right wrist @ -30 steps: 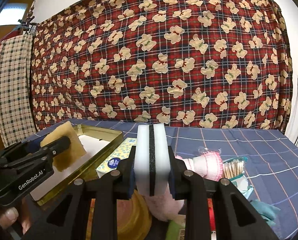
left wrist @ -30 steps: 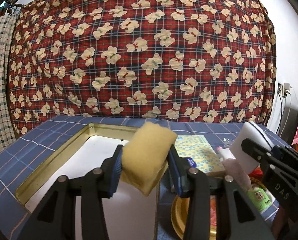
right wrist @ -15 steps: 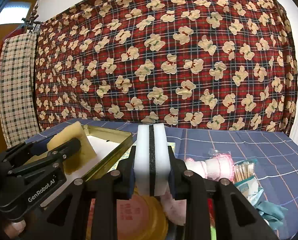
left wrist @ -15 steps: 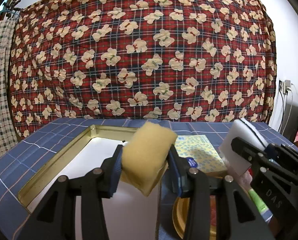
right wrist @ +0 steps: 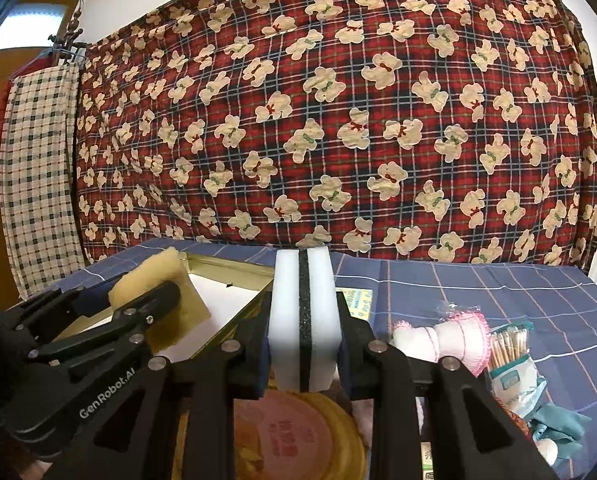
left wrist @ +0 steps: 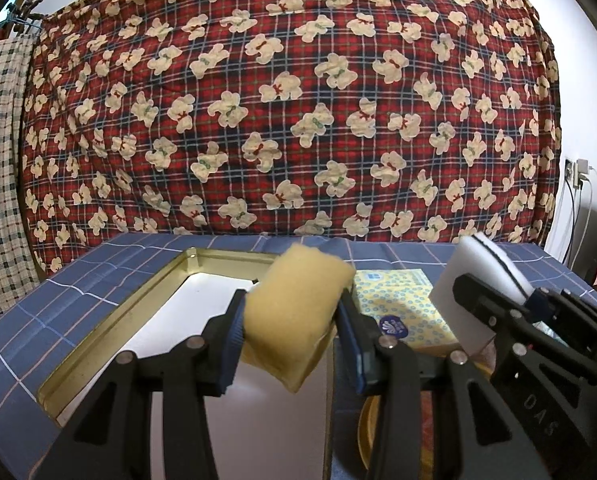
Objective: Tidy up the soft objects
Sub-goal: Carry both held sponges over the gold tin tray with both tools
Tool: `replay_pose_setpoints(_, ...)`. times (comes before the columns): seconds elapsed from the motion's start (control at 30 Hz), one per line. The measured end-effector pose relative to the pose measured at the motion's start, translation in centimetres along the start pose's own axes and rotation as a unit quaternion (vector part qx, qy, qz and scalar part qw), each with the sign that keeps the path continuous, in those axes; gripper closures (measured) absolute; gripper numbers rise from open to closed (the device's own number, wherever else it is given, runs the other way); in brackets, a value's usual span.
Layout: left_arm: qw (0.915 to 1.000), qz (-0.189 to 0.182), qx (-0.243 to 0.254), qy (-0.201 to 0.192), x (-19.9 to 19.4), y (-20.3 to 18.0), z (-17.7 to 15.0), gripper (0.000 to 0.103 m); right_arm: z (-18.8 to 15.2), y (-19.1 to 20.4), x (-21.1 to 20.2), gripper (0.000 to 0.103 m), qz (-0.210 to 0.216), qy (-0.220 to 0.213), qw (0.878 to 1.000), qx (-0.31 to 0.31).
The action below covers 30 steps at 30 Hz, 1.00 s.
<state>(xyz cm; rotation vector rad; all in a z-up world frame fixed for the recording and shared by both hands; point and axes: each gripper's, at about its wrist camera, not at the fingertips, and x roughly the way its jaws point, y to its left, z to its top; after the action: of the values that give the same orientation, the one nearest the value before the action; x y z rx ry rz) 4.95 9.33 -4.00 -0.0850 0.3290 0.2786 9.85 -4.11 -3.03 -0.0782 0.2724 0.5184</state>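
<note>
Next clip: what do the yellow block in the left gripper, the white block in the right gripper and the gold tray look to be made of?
Yellow sponge: looks like porous foam, matte, bulging between the left gripper pads. White sponge: seemingly dense smooth foam, two white slabs around a dark gritty layer, clamped in the right gripper. Gold tray: probably metal, going by its shiny folded rim.

**Two sponges held up, other soft goods on the cloth**

I have the yellow sponge [left wrist: 294,316] pinched between the left gripper [left wrist: 290,340] pads, tilted, its sides squeezed in, hanging above the gold tray [left wrist: 110,320]; the white sponge [right wrist: 303,320], two white slabs with a dark layer between, stands upright, clamped in the right gripper [right wrist: 303,360]; low and right of those fingers a pink-edged white cloth [right wrist: 450,340] lies on the blue cloth; the yellow tissue pack [left wrist: 402,308] lies flat ahead of the left fingers, beside the tray.
</note>
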Motion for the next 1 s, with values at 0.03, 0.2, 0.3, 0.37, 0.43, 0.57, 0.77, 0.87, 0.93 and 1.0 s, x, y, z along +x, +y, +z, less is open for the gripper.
replay_pose_setpoints(0.03,1.0000,-0.001,0.001,0.002,0.0,0.0,0.0,0.061,0.0,0.1,0.1,0.074,0.001,0.000,1.000,0.000)
replay_pose_setpoints(0.2,1.0000,0.000,-0.001,0.005,0.3,0.1,-0.1,0.061,0.0,0.7,0.3,0.074,0.006,0.003,1.000,-0.002)
replay_pose_setpoints(0.3,1.0000,-0.002,-0.003,0.009,0.6,0.2,-0.3,0.061,0.0,1.0,0.4,0.074,0.009,0.005,1.000,-0.004)
replay_pose_setpoints(0.37,0.9999,-0.003,-0.002,0.012,0.8,0.2,-0.3,0.061,0.0,1.1,0.5,0.074,0.013,0.008,1.000,-0.007)
replay_pose_setpoints(0.43,0.9998,-0.003,-0.002,0.019,1.0,0.4,-0.3,0.061,0.0,1.3,0.8,0.074,0.021,0.017,1.000,-0.008)
replay_pose_setpoints(0.57,0.9991,-0.010,-0.009,0.041,1.2,1.3,-0.1,0.061,0.3,1.6,1.0,0.074,0.039,0.031,0.999,-0.001)
replay_pose_setpoints(0.77,0.9966,-0.027,-0.034,0.070,1.1,3.7,1.2,0.061,2.5,3.1,0.9,0.074,0.070,0.040,0.997,-0.008)
replay_pose_setpoints(0.87,0.9961,-0.030,-0.037,0.074,1.1,4.8,1.9,0.061,3.9,3.7,1.7,0.074,0.089,0.056,0.994,-0.007)
replay_pose_setpoints(0.93,0.9959,-0.025,-0.034,0.079,1.3,5.7,2.5,0.061,4.7,4.2,2.7,0.074,0.095,0.072,0.993,-0.008)
replay_pose_setpoints(1.0,0.9958,-0.018,-0.034,0.084,1.7,6.7,2.9,0.061,5.2,4.8,3.7,0.074,0.100,0.087,0.991,-0.014)
